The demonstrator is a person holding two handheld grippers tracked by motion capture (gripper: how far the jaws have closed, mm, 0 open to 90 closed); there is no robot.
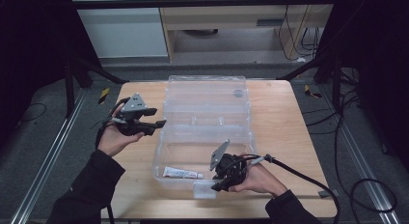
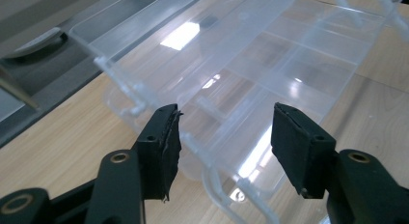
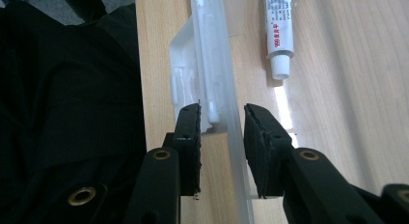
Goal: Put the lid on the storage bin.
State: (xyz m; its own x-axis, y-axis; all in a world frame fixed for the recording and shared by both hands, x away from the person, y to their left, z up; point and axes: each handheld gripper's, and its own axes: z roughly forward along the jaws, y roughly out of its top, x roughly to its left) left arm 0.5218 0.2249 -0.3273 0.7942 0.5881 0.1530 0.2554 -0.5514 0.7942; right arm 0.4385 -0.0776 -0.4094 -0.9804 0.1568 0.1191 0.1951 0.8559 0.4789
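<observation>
So there's this clear plastic organizer box (image 1: 205, 122) lying open in the middle of the desk (image 1: 275, 118), lid flat on the far side, tray on the near side; a small white tube (image 1: 182, 173) lies in the near-left compartment. The right gripper (image 1: 223, 181) sits at the near front wall by the latch tab (image 1: 205, 189); in the right gripper view the jaws straddle that thin wall (image 3: 226, 113), and I honestly cannot tell if the pads are pressing it or just sitting either side. The left gripper (image 1: 159, 123) hangs just off the box's left edge, jaws spread, nothing between them; its own camera looks across the hinge side of the box (image 2: 241, 64). Handling-wise I'd guess the box is light, stiff but a bit flexy, slick, and could crack or skate across the desk if pushed from one side; best hold looks like the front wall or latch tab, with the other gripper steadying the left rim. Hard to make out: the dividers blur together because everything's see-through; the tube's print is too small to read; the right hand (image 1: 258, 180) covers part of the near-right corner.
</observation>
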